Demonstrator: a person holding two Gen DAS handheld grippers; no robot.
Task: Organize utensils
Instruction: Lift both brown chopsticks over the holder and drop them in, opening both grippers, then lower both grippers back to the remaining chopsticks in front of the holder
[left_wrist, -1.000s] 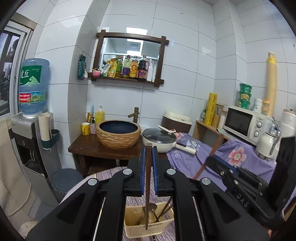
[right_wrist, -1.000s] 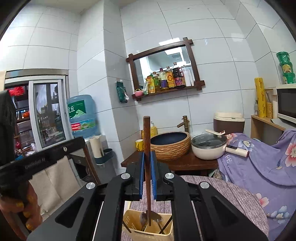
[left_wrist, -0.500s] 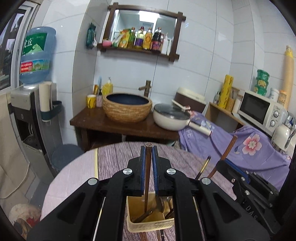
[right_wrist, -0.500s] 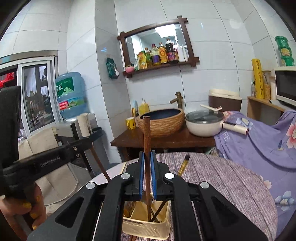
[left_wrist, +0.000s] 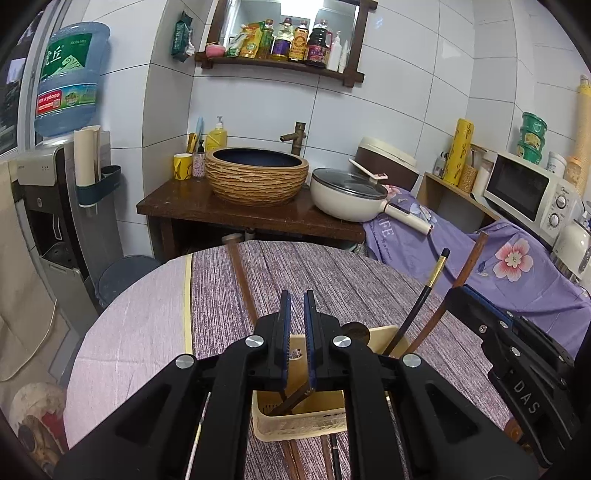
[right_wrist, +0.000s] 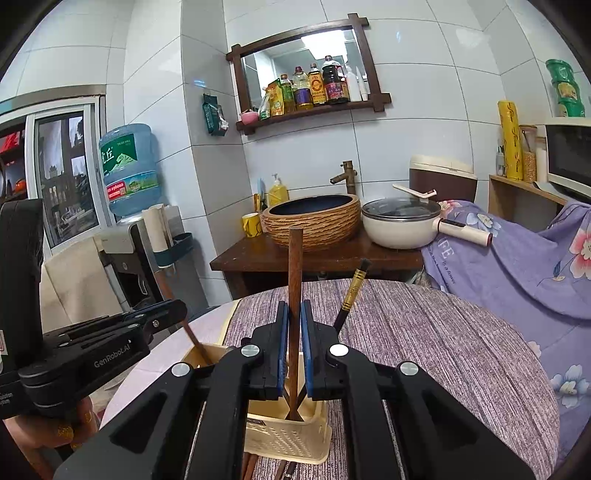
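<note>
A cream slotted basket (left_wrist: 295, 424) (right_wrist: 288, 439) stands on the purple-clothed table, holding a black chopstick with a gold band (left_wrist: 432, 280) (right_wrist: 351, 299). My right gripper (right_wrist: 293, 304) (left_wrist: 461, 295) holds a brown chopstick (right_wrist: 295, 280) (left_wrist: 469, 266) upright with its lower end in the basket; its jaws are just starting to open. My left gripper (left_wrist: 296, 295) (right_wrist: 177, 310) hangs over the basket, jaws narrow, nothing between the pads. Another brown chopstick (left_wrist: 240, 273) (right_wrist: 195, 343) leans out of the basket, forward and left of the left fingers.
More sticks lie on the cloth (left_wrist: 369, 266) under the basket's near side (left_wrist: 295, 461). Beyond the round table stand a wooden counter with a woven basin (left_wrist: 258, 177) and a white pan (left_wrist: 347, 199). A water dispenser (left_wrist: 62, 155) is left, a microwave (left_wrist: 528, 192) right.
Both grippers have sunk toward the basket. The chopstick that stood between the left pads is out of them and leans forward-left. The right chopstick's end has gone down into the basket.
</note>
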